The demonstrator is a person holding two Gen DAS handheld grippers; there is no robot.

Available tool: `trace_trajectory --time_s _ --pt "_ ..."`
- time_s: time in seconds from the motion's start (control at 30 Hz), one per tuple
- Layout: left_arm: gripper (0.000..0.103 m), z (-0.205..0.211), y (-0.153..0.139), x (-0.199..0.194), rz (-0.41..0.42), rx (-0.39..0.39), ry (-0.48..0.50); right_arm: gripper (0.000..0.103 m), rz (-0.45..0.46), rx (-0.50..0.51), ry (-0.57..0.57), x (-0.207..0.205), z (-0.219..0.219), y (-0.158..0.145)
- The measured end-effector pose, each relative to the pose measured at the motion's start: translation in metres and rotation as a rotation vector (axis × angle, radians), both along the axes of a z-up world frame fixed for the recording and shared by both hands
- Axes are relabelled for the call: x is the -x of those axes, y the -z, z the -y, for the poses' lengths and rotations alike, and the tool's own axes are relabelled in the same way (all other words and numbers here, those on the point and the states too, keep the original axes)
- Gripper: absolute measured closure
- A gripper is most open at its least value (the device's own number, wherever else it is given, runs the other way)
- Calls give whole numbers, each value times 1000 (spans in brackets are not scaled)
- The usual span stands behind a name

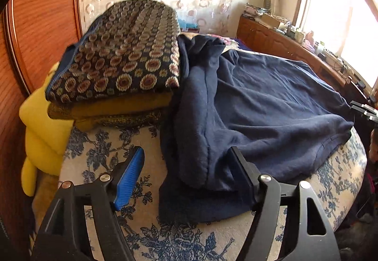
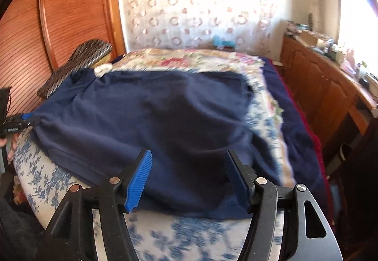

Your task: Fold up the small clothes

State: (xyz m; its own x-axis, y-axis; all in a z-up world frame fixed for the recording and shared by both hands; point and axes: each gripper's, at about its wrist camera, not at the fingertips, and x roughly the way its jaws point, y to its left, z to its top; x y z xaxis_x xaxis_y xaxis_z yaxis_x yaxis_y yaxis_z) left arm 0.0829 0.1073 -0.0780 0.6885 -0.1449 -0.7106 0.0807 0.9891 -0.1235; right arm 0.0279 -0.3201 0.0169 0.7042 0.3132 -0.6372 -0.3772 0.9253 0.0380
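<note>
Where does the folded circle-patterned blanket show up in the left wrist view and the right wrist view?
Left wrist view: patterned blanket fills the upper left, stacked on a yellow quilt.
Right wrist view: patterned blanket, a sliver at middle left, behind the garment.
Shared landmark: the navy garment on the bed.

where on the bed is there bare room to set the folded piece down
Bare sheet shows between the cushion stack and the navy garment, by the left gripper. A thin strip borders the garment's near hem, and the floral quilt behind it is free. The middle is covered by the garment, with the right gripper over its edge.
</note>
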Motion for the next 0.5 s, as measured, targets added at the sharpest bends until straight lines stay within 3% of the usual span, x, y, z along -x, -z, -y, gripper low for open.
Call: trace_trajectory --time_s 0.23,0.5 --pt "30 -6 8 -6 -33 25 -19 37 -65 55 -66 -9 -44 33" --pt "30 -10 15 -7 -47 40 -21 37 -113 58 -54 -37 -46 42"
